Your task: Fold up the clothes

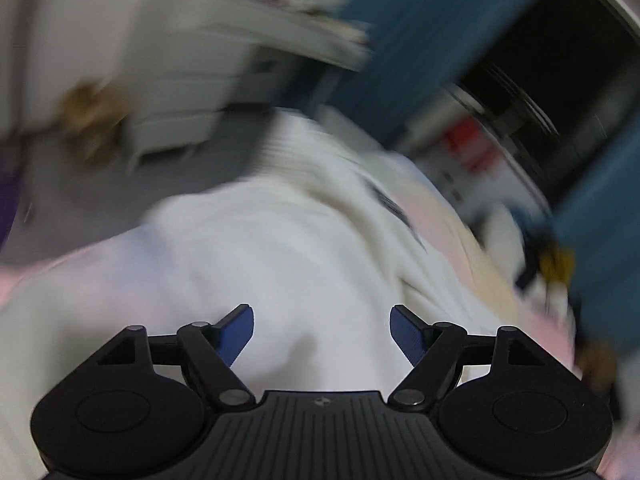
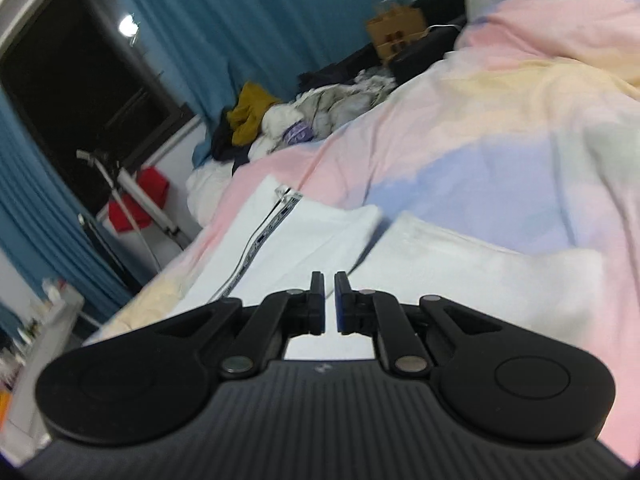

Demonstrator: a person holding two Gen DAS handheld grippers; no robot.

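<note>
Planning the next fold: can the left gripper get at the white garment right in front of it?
Probably yes. The left gripper has its jaws spread wide right over the white garment, with nothing between them. The view is motion-blurred, so which edge it would catch is unclear.

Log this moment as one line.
left gripper: jaws open over white garment | right gripper: jaws nearly shut, empty | bed

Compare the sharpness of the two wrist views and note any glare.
Left wrist view: heavy motion blur smears the white garment and the room, while the left gripper stays crisp, jaws apart. Right wrist view: mostly sharp, edges softened by fisheye; a lamp glare reflects in the dark window; the right gripper is nearly closed.
</note>
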